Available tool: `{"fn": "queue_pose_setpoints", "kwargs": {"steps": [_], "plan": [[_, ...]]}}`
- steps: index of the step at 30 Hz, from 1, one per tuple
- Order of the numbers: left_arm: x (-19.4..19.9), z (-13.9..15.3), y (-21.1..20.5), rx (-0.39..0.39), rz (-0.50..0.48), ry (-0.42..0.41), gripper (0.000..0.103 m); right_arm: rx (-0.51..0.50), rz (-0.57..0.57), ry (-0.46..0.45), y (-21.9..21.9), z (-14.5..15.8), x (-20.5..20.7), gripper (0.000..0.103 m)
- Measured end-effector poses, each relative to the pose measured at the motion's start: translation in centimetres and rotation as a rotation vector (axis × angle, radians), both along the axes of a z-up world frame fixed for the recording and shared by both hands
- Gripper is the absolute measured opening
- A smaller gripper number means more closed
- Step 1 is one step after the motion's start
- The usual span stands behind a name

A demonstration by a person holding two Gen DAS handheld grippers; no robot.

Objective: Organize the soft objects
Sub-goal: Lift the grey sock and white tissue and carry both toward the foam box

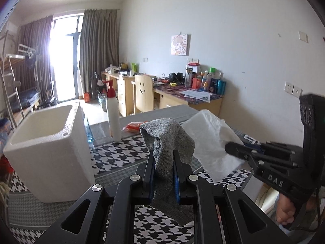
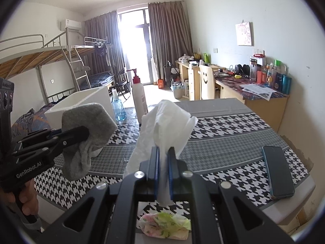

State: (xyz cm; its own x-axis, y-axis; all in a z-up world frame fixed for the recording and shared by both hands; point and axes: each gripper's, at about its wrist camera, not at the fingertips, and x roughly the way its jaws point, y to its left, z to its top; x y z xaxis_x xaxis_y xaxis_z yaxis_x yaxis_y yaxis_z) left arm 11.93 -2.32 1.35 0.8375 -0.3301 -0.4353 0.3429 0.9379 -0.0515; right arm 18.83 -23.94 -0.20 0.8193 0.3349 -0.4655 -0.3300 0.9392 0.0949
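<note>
Left wrist view: table [image 1: 126, 154] under a houndstooth black-and-white cloth fills the foreground. White foam box [image 1: 48, 142], open top, stands on it at the left. White pump bottle [image 1: 112, 111] with red top stands upright just right of the box, a small orange packet [image 1: 134, 126] lying beside it. Left gripper [image 1: 163, 170] is closed tight on a grey sock [image 1: 168, 142]; sock is pinched between the blue pads, bunched above the jaws and hanging below them, off the table. Right gripper [image 1: 233, 148] comes in from the right edge, clamped on a white tissue [image 1: 211, 140], held up just right of the sock.

Right wrist view: same tissue [image 2: 162, 130] squeezed between the closed pads, lifted clear of the cloth. Dark phone [image 2: 277, 171] lies flat near the table's right edge. Crumpled floral wrapper [image 2: 165, 224] sits below the gripper frame. A hand [image 2: 25, 198] grips the left tool's handle.
</note>
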Motion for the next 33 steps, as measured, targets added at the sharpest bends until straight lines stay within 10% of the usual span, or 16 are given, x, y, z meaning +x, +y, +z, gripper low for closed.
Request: {"fn": "queue_pose_setpoints", "kwargs": {"steps": [33], "plan": [[2.8, 2.5, 2.9, 0.033, 0.178, -0.082, 0.015, -0.01, 0.103, -0.075, 3.2, 2.8, 3.3, 0.011]]}}
